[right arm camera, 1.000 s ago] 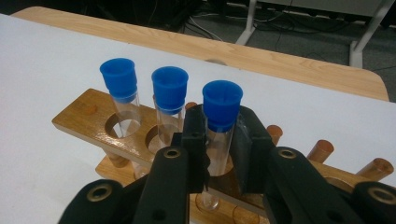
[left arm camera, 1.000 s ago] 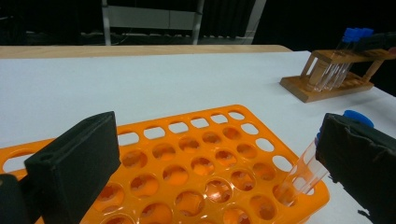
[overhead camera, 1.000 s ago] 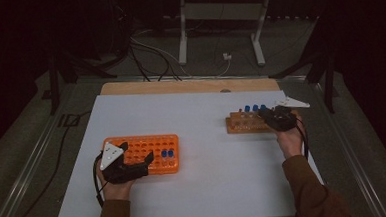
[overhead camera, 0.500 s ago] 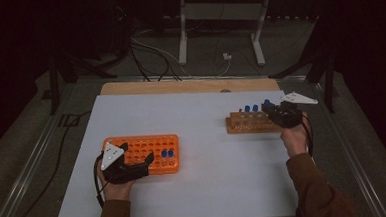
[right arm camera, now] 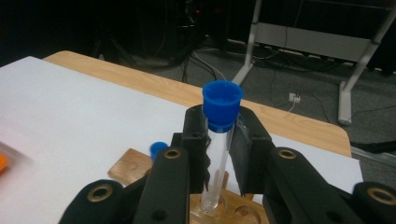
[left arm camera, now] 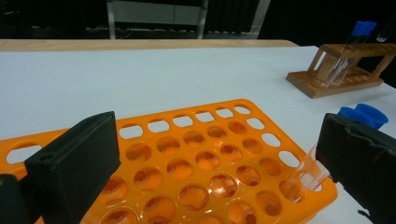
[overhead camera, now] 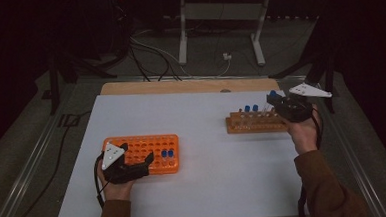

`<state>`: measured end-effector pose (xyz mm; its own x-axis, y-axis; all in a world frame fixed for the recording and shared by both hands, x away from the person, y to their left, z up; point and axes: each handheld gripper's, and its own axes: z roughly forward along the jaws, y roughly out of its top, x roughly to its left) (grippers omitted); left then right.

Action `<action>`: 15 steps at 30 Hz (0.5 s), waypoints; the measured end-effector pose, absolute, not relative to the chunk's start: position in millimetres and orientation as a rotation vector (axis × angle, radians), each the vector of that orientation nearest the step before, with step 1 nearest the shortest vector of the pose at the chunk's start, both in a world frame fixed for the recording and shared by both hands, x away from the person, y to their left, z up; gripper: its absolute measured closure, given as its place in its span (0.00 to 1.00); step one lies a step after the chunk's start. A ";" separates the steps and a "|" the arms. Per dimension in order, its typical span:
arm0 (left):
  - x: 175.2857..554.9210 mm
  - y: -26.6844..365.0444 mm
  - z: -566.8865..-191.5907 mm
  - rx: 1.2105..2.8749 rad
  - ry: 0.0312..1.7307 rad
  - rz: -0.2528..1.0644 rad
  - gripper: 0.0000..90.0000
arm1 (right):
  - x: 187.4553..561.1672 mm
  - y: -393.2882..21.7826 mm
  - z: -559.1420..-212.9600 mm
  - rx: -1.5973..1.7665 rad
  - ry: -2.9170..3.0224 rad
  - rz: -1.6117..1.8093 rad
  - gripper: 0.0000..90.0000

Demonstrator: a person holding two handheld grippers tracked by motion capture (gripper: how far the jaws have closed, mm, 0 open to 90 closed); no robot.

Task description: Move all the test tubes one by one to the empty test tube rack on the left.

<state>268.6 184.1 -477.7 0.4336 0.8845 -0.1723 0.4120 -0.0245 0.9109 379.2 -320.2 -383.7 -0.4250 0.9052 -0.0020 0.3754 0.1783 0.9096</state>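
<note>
An orange plastic perforated tube rack (overhead camera: 142, 150) is sitting at the near left of the white rectangular table (overhead camera: 205, 188), two blue-capped clear tubes (overhead camera: 167, 155) standing in it. A brown wooden tube rack (overhead camera: 254, 124) is sitting far right.

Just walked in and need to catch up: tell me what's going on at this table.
A person works with tongs in each hand, handling blue-capped test tubes. The right tongs are shut on a clear tube just under its cap, its bottom at a hole of the wooden rack, where two more capped tubes stand. The left tongs rest open at the orange rack, which holds two capped tubes at its right end.
</note>
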 end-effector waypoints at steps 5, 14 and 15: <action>267.8 183.6 -477.3 1.630 1.154 0.563 0.01 | 373.4 -312.8 -383.1 1.182 1.929 1.240 0.86; 268.2 186.0 -477.6 1.615 1.167 0.562 0.01 | 370.0 -286.8 -388.4 1.156 1.972 1.305 0.86; 268.2 186.0 -477.7 1.614 1.170 0.564 0.01 | 369.8 -283.3 -388.5 1.152 1.980 1.309 0.86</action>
<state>268.2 186.0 -477.7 0.4185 0.8899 -0.1814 0.4124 -0.0082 0.9110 369.8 -283.3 -388.5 -0.5183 0.8541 0.0444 0.3754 0.1805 0.9091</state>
